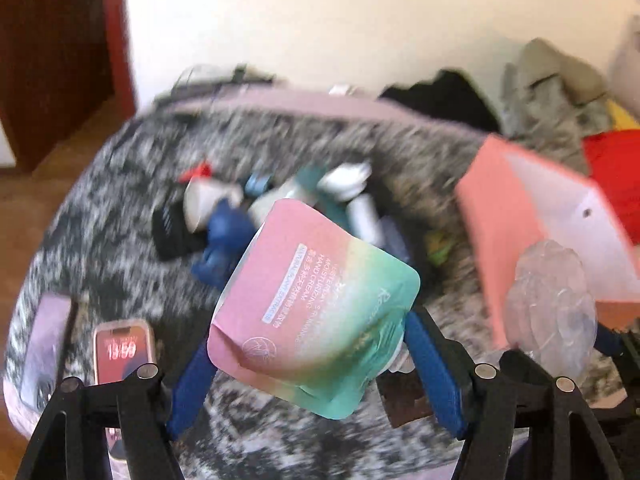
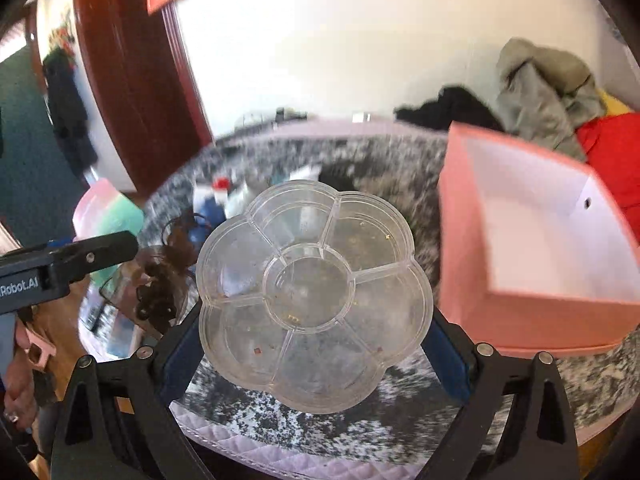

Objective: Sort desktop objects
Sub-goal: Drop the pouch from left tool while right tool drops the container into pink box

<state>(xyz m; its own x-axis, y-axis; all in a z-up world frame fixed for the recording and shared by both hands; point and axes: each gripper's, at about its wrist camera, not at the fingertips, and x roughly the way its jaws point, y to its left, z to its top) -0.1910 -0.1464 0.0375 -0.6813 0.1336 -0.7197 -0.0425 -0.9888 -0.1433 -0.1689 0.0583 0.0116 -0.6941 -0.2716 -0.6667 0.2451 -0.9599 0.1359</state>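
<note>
Holding 2 items aloft, I judge the sort is at an early stage: the pink box (image 2: pixel 532 240) at the right of the frame looks empty, and a heap of bottles (image 1: pixel 280 200) plus 2 phones (image 1: pixel 122 350) lie on the speckled cloth (image 1: pixel 120 216). My left gripper (image 1: pixel 316 364) pinches the hand cream sachet (image 1: pixel 314 304) by its lower end, the sachet tilting up across frame centre. My right gripper (image 2: pixel 316 356) is spread wide yet pressed on the clear flower-shaped tray (image 2: pixel 314 292), which fills the centre, left of the box. Both still need dropping in.
</note>
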